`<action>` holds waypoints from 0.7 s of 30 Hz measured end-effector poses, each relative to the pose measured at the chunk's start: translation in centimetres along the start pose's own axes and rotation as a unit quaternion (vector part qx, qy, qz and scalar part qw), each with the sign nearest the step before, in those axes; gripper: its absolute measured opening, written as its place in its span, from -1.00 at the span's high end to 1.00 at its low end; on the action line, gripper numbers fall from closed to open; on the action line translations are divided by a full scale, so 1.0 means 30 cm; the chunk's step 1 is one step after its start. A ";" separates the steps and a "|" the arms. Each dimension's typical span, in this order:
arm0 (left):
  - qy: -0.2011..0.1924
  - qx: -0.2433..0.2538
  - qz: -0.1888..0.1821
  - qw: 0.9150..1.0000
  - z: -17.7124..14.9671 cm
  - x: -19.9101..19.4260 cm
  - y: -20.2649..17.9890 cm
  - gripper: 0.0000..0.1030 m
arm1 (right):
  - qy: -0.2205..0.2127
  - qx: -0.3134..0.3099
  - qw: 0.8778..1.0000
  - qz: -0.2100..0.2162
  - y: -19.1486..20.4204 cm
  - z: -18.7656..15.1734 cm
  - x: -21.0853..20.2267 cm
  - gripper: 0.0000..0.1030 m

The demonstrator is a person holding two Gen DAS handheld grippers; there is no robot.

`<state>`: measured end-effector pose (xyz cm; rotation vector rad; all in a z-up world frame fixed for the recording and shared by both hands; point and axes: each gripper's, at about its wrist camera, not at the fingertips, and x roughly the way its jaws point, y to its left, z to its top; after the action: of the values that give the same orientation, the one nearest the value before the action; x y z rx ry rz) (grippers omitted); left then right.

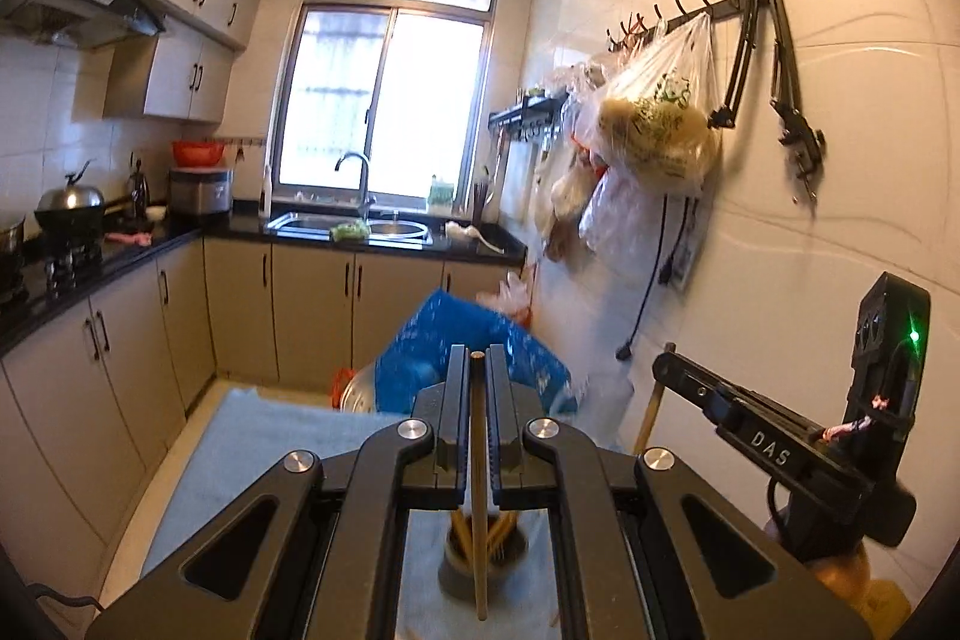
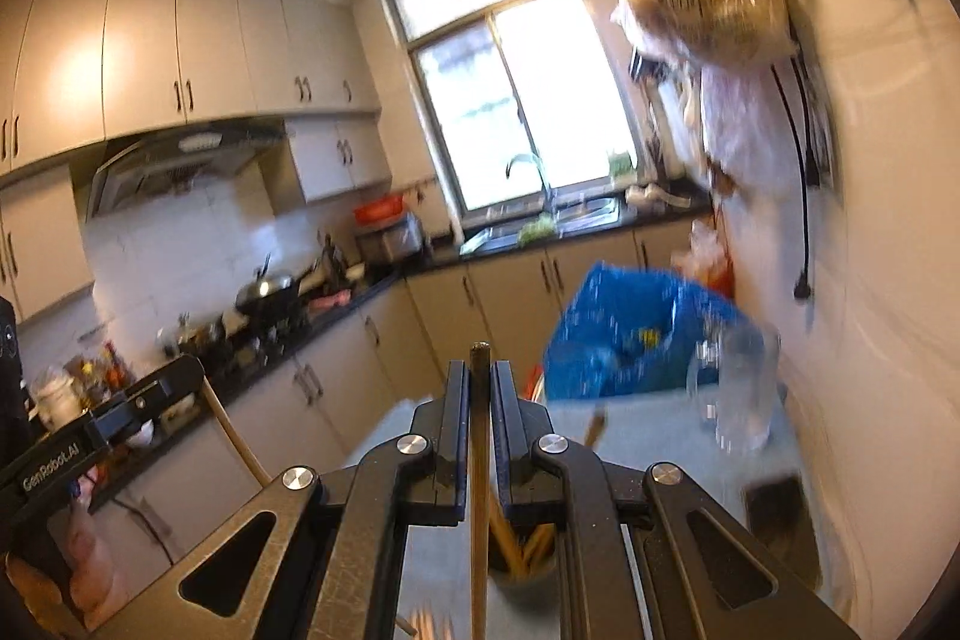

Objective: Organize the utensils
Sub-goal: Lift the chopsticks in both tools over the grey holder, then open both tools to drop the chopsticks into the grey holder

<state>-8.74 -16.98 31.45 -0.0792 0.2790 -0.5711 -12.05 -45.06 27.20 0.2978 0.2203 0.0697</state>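
Observation:
My left gripper is shut on a wooden chopstick that hangs down between the jaws. Below it a dark holder cup with several chopsticks stands on the grey cloth. My right gripper is shut on another wooden chopstick, held above the same dark cup. The right gripper also shows in the left wrist view, with its chopstick slanting down. The left gripper shows at the left of the right wrist view, with its chopstick.
A grey cloth covers the table. A blue bag sits past the table's far edge. A clear glass jar stands on the table at the right. Bags hang on the tiled right wall. Kitchen counters run left and behind.

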 end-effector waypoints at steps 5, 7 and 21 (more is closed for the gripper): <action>0.002 0.002 0.013 1.000 0.041 0.184 -0.017 0.91 | -0.035 -0.008 0.999 -0.027 -0.015 0.050 0.128 0.86; 0.013 -0.003 0.017 1.000 0.026 0.269 -0.014 0.91 | -0.033 -0.005 0.999 -0.038 -0.039 0.040 0.186 0.85; 0.118 -0.043 0.034 0.992 -0.180 0.513 0.070 0.90 | 0.064 0.050 0.995 -0.051 -0.224 -0.159 0.359 0.84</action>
<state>3.20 -23.57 22.28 -0.0864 0.5342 -0.5014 -2.40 -49.02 18.55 0.3822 0.3662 -0.0232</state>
